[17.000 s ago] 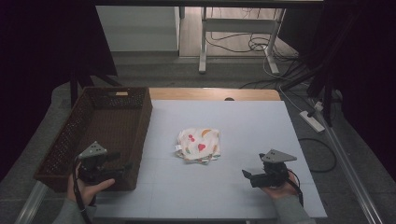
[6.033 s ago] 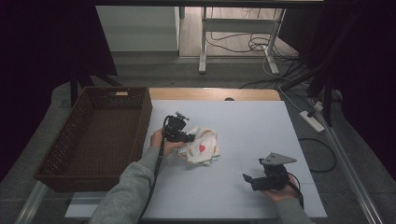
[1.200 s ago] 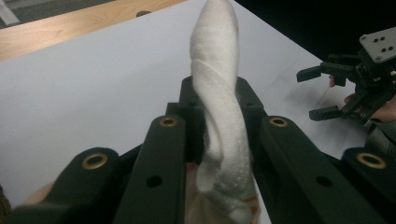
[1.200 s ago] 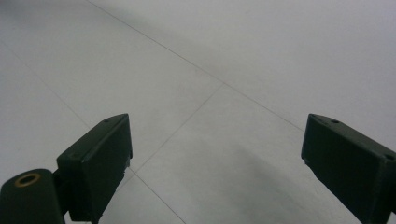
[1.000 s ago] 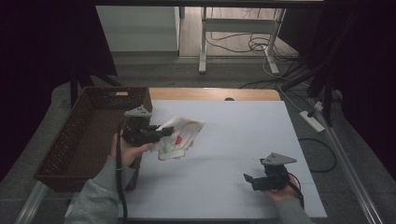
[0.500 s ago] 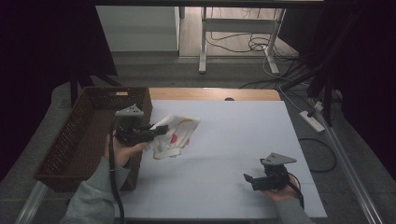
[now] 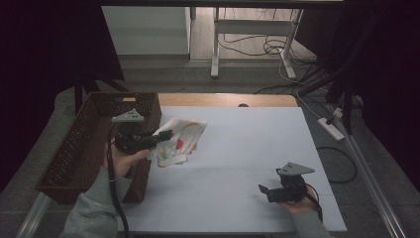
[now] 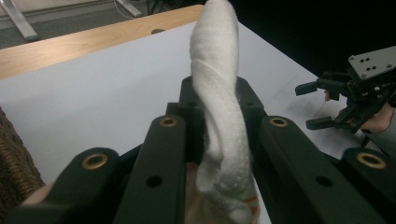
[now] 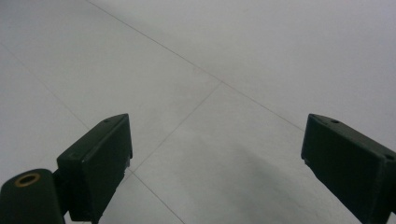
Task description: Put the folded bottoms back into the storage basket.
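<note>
High view. My left gripper (image 7: pixel 166 134) is clamped on a white cloth (image 7: pixel 181 141) printed with red and orange marks. I hold the cloth lifted off the white table (image 7: pixel 257 148), just beside the near right corner of the brown wicker basket (image 7: pixel 74 153). The cloth hangs from the jaws toward the table's middle, bunched and folded. The basket stands at the table's left edge, with the grey three-cornered plate of my left gripper in front of its right wall. My right gripper (image 7: pixel 265 191) rests low near the table's front right, well apart from the cloth; its jaws point left and stand spread, with nothing between them. Beyond the table's wooden far edge I see a floor with cables and the legs of a metal frame.

Left gripper view. The two black jaws press the cloth (image 8: pixel 219 107) from both sides; it rises between them as a thick, twisted fold, its terry texture plain. A strip of the basket (image 8: pixel 11 158) shows at the left margin. Farther off, at right, the right gripper (image 8: pixel 320 105) sits in my other hand, jaws parted.

Right gripper view. The right gripper (image 9: pixel 215 154) is released: its jaws stand wide, with bare table (image 9: pixel 233 65) between them.
</note>
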A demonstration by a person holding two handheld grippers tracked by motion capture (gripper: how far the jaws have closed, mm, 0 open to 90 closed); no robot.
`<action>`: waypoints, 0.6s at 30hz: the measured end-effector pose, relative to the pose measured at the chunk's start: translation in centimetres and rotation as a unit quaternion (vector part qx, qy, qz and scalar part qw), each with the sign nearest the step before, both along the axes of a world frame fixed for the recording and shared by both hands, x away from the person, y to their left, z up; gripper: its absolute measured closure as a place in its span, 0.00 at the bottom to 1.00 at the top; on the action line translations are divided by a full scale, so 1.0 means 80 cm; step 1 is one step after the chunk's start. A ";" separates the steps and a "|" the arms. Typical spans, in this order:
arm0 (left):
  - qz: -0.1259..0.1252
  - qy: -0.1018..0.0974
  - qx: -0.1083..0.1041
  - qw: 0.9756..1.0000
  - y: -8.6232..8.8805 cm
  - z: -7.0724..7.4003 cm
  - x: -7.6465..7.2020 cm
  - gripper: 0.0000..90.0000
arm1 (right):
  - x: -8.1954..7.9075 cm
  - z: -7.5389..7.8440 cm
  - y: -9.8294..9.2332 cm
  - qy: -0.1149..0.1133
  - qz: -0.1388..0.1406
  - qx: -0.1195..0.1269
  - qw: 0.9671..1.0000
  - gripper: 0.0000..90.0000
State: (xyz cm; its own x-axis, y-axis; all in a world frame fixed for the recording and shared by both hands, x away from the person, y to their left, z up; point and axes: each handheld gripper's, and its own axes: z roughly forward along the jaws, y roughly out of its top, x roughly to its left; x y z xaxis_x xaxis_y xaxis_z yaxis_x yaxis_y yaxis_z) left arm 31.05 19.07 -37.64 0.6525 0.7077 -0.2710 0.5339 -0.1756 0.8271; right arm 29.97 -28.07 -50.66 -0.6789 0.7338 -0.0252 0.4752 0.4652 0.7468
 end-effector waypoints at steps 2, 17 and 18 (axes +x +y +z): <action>0.000 0.000 -0.001 1.000 0.001 0.000 0.000 0.86 | 0.000 0.000 0.000 0.000 0.000 0.000 1.000 0.10; 0.008 -0.006 -0.014 1.000 0.017 0.006 -0.006 0.86 | 0.000 0.000 0.000 0.000 -0.003 0.003 1.000 0.10; 0.008 -0.007 -0.017 1.000 0.018 0.006 -0.007 0.86 | 0.000 0.000 0.000 0.000 -0.003 0.002 1.000 0.10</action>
